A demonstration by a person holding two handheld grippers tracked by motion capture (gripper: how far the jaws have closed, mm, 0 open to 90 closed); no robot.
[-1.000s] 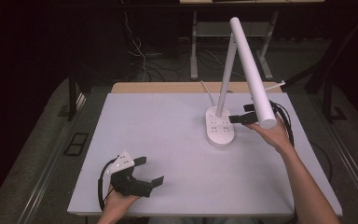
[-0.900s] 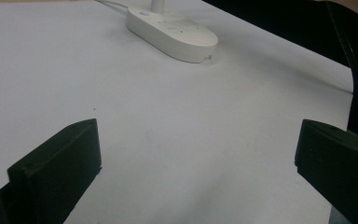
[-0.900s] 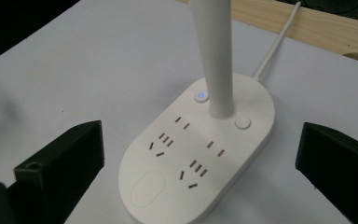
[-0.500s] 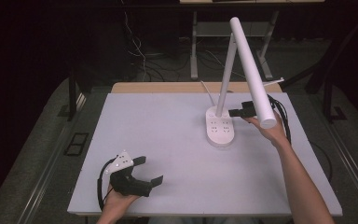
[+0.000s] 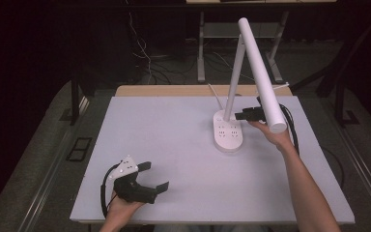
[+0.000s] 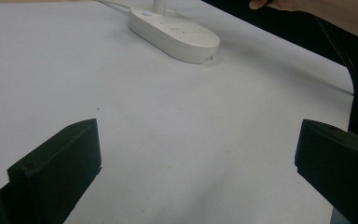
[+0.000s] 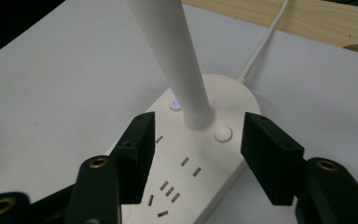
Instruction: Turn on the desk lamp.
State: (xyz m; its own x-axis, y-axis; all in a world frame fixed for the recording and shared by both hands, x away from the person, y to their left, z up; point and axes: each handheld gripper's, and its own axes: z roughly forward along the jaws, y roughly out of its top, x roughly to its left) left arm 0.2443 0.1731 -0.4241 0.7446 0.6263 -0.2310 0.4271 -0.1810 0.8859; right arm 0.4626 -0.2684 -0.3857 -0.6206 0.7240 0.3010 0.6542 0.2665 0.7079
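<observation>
Here the right gripper (image 7: 193, 154) hangs with jaws wide apart over the lamp base (image 7: 200, 158), a smooth white oval with socket slots, two round buttons and no legible writing. The round white stem (image 7: 177, 60) rises from it, carrying a long tube head (image 5: 263, 75) angled down toward the person. The left gripper (image 5: 147, 181) rests wide open near the grey desk's (image 5: 174, 130) front edge.

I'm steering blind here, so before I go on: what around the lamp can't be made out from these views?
- Right claw: high view, lamp head covers part of it; contact with the lamp stem unclear.
- Base buttons: too small in the high view; markings unreadable in the right gripper view.
- White cord: cut off by the top edge, plug unseen.
- Left claw: open, nothing between.
</observation>
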